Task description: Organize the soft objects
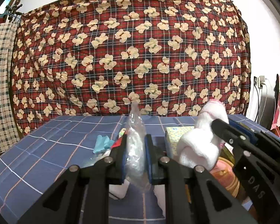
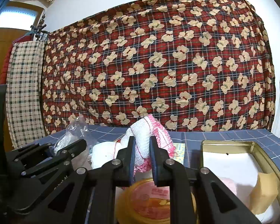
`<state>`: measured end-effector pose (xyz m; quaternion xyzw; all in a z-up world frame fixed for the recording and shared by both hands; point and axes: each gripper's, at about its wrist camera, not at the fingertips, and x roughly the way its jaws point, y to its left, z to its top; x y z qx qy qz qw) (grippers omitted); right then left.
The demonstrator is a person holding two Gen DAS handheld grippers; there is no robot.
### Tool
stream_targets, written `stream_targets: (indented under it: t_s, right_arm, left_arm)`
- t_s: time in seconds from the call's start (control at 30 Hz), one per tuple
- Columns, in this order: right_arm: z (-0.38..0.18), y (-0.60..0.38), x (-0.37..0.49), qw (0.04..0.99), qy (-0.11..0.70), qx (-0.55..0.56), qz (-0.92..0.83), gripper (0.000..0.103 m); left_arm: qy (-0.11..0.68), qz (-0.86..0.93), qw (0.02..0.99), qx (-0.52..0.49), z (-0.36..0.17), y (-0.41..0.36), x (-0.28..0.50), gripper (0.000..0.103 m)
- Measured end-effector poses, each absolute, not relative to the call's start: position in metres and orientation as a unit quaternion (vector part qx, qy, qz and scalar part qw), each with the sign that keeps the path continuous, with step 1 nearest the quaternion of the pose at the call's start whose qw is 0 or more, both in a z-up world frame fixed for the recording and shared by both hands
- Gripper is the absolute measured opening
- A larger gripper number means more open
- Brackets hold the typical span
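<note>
In the left wrist view my left gripper is shut on a crumpled clear plastic bag that stands up between its pads. To its right, my right gripper pinches a white gauze cloth with pink frilly trim, held above the table. The right wrist view shows the same cloth squeezed between the right gripper's blue pads, its pink frill spilling to the right. At the left of that view the left gripper holds the plastic bag.
A blue checked tablecloth covers the table. On it lie a teal scrap, a yellow patterned box, a round orange lid and an open gold tin holding a yellow cloth piece. A red teddy-bear quilt hangs behind.
</note>
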<state>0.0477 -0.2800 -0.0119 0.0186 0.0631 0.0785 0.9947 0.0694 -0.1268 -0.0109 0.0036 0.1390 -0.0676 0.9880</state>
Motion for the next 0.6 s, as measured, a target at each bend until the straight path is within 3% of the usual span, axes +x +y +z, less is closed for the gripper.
stream_targets:
  t_s: [0.6]
  right_arm:
    - [-0.013,-0.298,0.044,0.997,0.05,0.025,0.054,0.017]
  left_arm:
    - [0.139,-0.084,0.987,0.006,-0.013,-0.143,0.071,0.015]
